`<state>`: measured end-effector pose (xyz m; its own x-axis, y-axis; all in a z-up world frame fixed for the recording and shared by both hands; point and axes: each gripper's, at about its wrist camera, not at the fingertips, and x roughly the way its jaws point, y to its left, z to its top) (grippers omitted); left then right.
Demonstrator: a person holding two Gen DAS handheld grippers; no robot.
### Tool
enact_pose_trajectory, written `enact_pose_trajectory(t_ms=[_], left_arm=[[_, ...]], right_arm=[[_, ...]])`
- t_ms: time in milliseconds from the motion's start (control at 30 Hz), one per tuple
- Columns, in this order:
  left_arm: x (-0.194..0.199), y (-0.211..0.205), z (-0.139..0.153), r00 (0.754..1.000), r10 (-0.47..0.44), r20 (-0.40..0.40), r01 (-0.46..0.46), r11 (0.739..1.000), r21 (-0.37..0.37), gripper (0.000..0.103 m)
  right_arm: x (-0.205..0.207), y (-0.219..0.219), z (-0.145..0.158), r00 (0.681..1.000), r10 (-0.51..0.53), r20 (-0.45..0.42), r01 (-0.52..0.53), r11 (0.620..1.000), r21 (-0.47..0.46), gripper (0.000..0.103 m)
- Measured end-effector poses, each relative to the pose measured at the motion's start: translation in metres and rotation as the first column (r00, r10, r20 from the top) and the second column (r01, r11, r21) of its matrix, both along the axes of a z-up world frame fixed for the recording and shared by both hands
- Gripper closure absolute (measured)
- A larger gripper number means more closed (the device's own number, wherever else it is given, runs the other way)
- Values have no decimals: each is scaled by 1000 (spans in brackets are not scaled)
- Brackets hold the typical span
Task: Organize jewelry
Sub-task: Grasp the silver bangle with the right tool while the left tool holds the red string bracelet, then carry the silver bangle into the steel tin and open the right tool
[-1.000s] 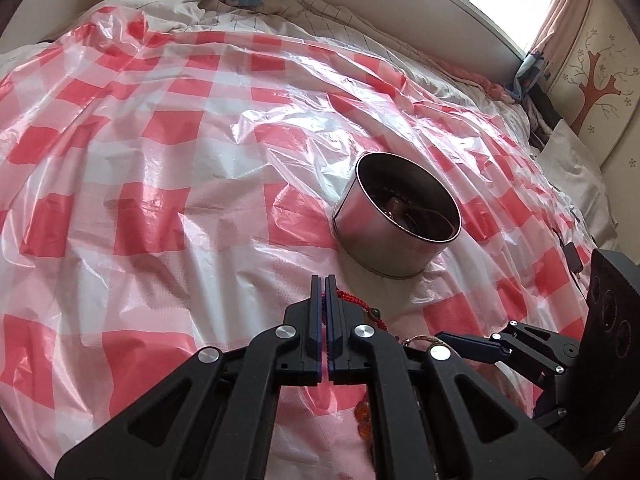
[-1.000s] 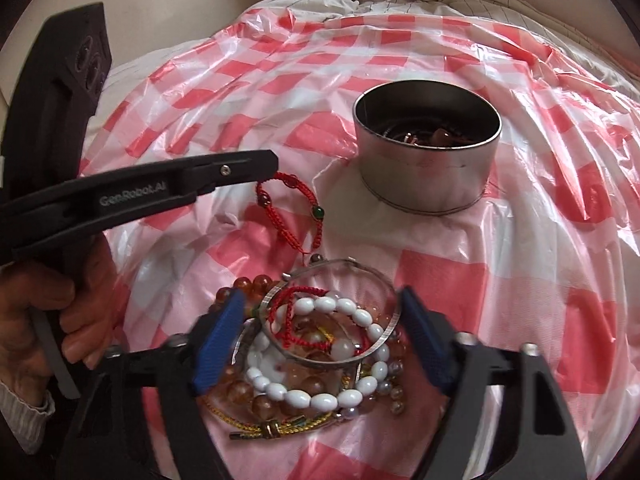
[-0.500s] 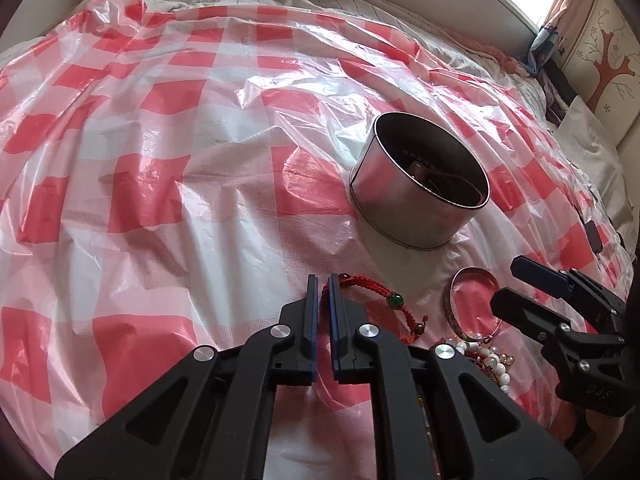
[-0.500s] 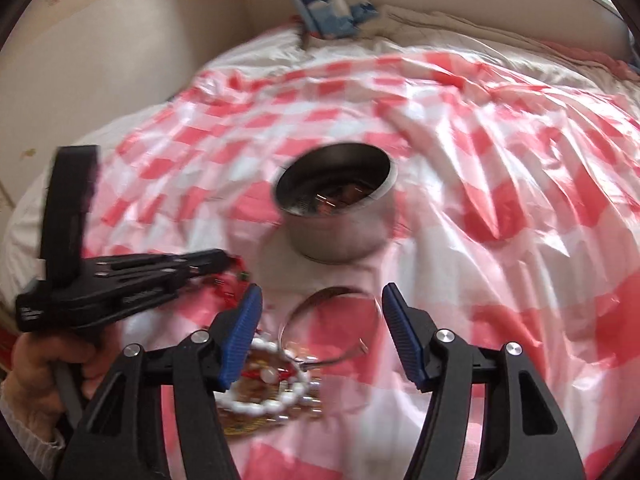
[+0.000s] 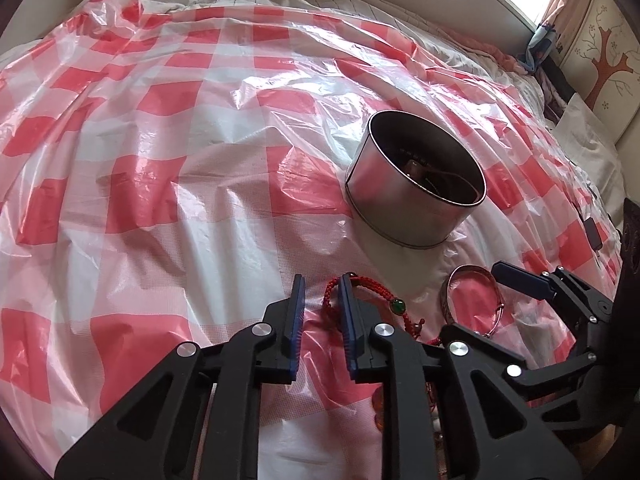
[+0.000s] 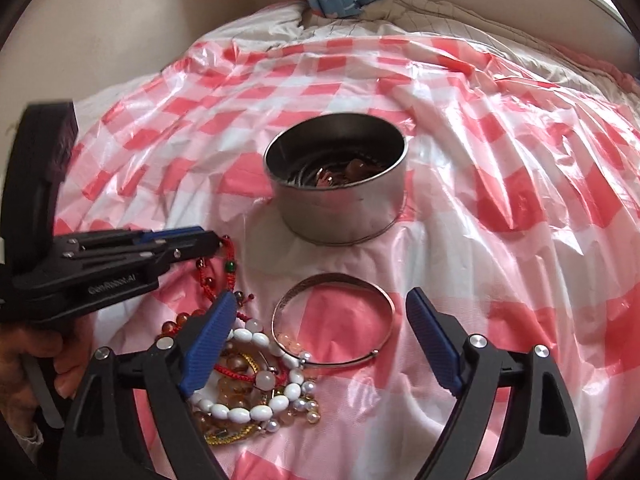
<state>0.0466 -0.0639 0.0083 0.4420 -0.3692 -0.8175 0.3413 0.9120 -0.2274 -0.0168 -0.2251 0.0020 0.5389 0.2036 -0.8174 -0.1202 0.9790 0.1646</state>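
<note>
Claws over a bed draped in red-and-white checked plastic sheet. Left claw: narrow gap, jaws just been opening, nothing pressed between the pads. Red cord bracelet with a green bead lies on the sheet, its loop showing in that gap and its length running off past the right-hand finger; touching or not, cannot tell. Right claw: wide apart, jaws just been opening, holding nothing. Silver bangle lies flat on the sheet between its two blue pads, clear of both. Heap of bracelets just beside the bangle at the claw's left finger: white oval beads, amber beads, pearls, gold chain, red cord. Steel tin stands upright farther out, beyond the bangle, well apart; dark rings and reddish-brown pieces inside it. Hand grips the left claw's handle at the lower left edge of the right wrist view.
</note>
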Motion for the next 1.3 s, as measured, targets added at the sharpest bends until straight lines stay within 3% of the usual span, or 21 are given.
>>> enact_pose_trajectory(t_ms=[100, 133, 333, 400, 467, 767, 1100, 1300], left_arm=[[0, 0, -1, 1000, -3, -1, 3, 1000, 4, 86], [0, -1, -1, 1000, -4, -2, 4, 1000, 6, 86], [-3, -9, 0, 999, -30, 28, 28, 997, 71, 87], [-6, -11, 2, 998, -42, 53, 36, 994, 99, 99], [-9, -12, 8, 995, -53, 87, 44, 993, 108, 101], [-18, -3, 40, 976, -62, 206, 70, 997, -31, 101], [-7, -21, 66, 968, -76, 240, 106, 988, -113, 101], [14, -45, 71, 969, -69, 236, 113, 977, -179, 101]], right_arm=[[3, 2, -7, 1000, -9, -25, 9, 999, -31, 27], [3, 1, -6, 1000, -19, -25, 18, 999, -41, 38], [-4, -6, 3, 999, -29, 15, 30, 999, -15, 38], [-6, -7, 7, 999, -37, 32, 38, 999, -20, 38], [-5, -12, 6, 998, -51, 24, 51, 999, -10, 38], [-5, -38, 18, 993, -113, 37, 106, 981, 162, 38], [-8, -36, 52, 977, -113, 184, 85, 985, 151, 38], [2, -48, 63, 972, -120, 204, 93, 986, 135, 38]])
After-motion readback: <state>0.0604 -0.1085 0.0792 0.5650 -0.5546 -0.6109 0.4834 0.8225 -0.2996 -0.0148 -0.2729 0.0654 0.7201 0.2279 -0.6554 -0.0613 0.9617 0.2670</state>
